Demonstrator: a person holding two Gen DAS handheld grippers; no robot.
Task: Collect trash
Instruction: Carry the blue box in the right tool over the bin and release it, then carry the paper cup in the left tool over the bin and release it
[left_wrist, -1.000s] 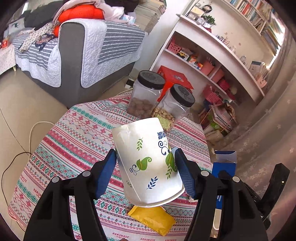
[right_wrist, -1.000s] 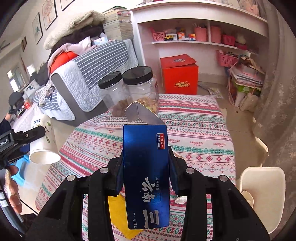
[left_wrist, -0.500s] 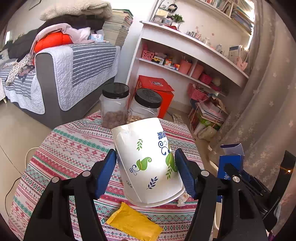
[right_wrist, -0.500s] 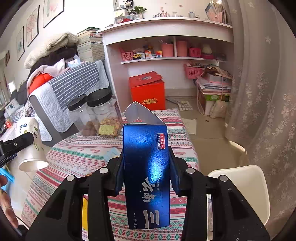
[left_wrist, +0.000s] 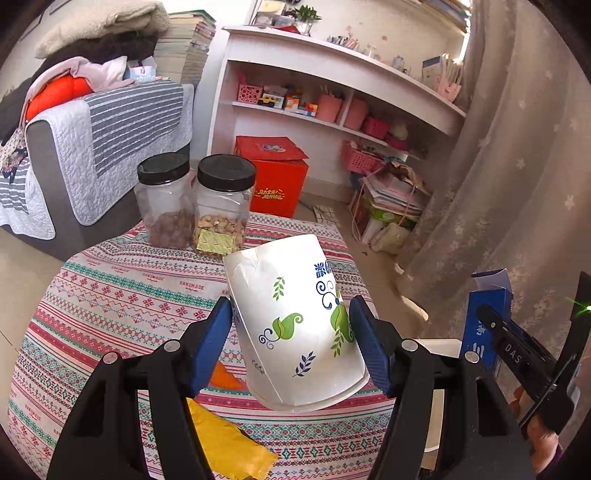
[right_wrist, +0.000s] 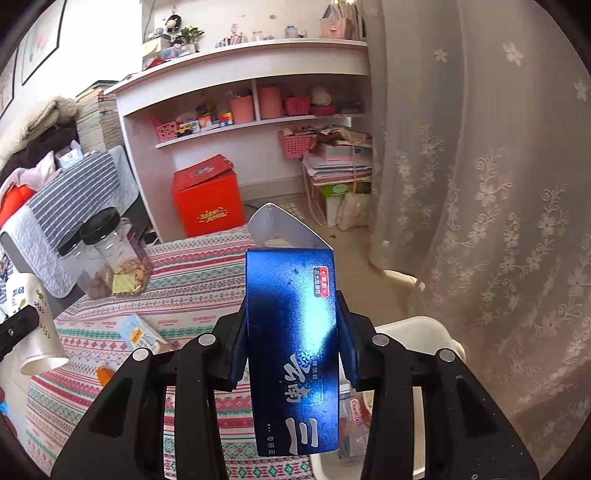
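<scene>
Left gripper (left_wrist: 291, 328) is clamped on a crumpled paper cup (left_wrist: 295, 328), held tilted above the patterned tabletop (left_wrist: 110, 295), nearer than the two black-lidded jars (left_wrist: 221, 206). Right gripper (right_wrist: 291, 343) pinches a blue carton (right_wrist: 291, 350) upright, above a white bin (right_wrist: 424, 332) beside that tabletop.

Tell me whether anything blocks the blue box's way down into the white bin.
Nothing visible does. The right hand-held gripper holds the blue box over the edge of the white bin, whose mouth beside the table is open, some trash already inside.
</scene>
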